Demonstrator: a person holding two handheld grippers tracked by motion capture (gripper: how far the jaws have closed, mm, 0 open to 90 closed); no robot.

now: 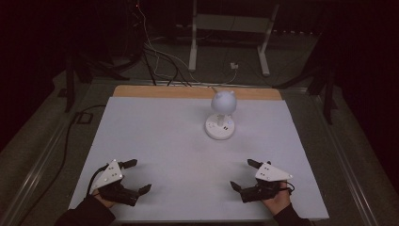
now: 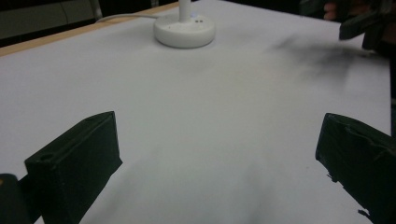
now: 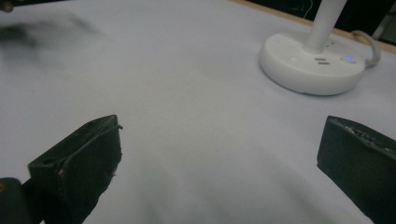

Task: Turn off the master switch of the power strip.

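A small white desk lamp (image 1: 220, 116) with a round head and a round base stands upright on the white table top (image 1: 188, 155), toward the back and a little right of centre. Its base (image 2: 184, 30) lies far ahead in the left gripper view. In the right gripper view the base (image 3: 312, 63) sits ahead to the right, with a small blue light and buttons. My left gripper (image 1: 137, 176) rests near the front left edge, jaws wide apart and empty. My right gripper (image 1: 243, 174) sits near the front right edge, open and empty too.
A wooden strip (image 1: 155, 92) runs along the table's back edge. Behind it on the dark floor are cables (image 1: 160, 61) and a white stand's legs (image 1: 228, 42). A black cable (image 1: 70, 132) trails down the left side. The right gripper (image 2: 369, 21) appears far off in the left gripper view.
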